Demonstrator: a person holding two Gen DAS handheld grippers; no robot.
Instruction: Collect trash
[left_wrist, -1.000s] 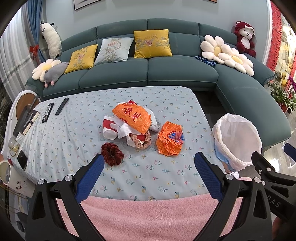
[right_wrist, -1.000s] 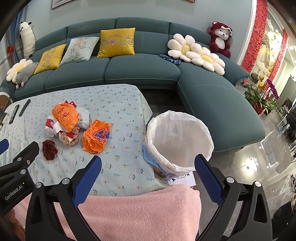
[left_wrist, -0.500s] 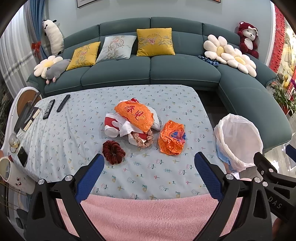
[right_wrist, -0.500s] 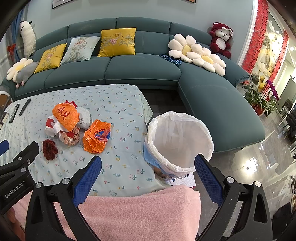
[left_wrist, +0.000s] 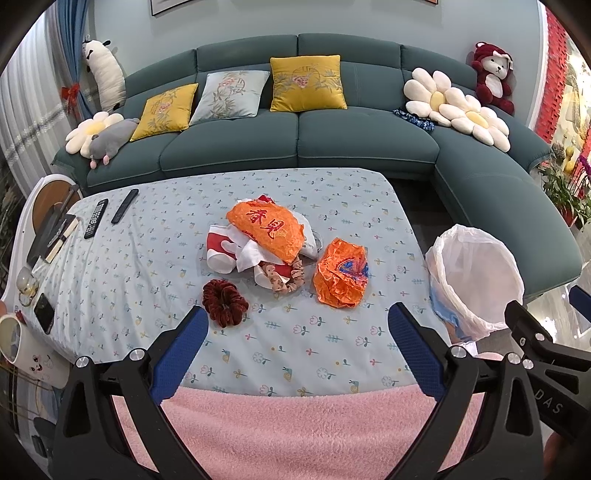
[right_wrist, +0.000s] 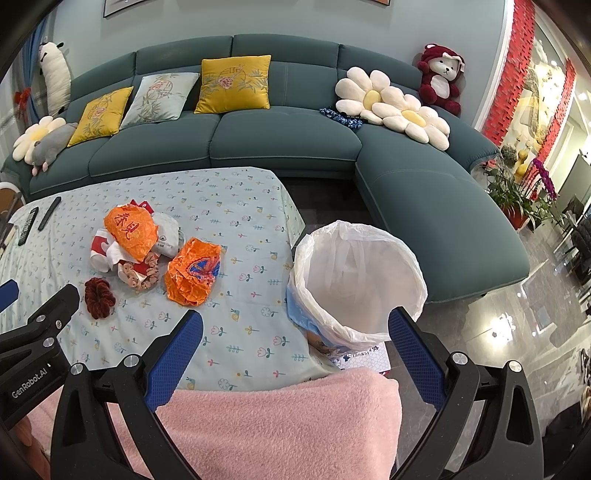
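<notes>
Left wrist view: our left hand-held gripper (left_wrist: 295, 325) hangs w/ jaws wide apart, empty, above the desk (left_wrist: 147, 266). The crumpled orange wrapper (left_wrist: 341, 275) lies just right of the trash pile (left_wrist: 264, 236); probably light, crinkly, slippery, so we'd pinch a raised fold.

Right wrist view: our right hand-held gripper (right_wrist: 295, 328) also spread, empty. The lined bin (right_wrist: 356, 273) stands right of that wrapper, off the desk edge.

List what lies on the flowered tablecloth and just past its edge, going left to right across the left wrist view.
Phone → two remote controls → dark red scrunchie → pile under the lettered orange bag → crumpled orange bag → white-lined trash bin, beside the table.
</notes>
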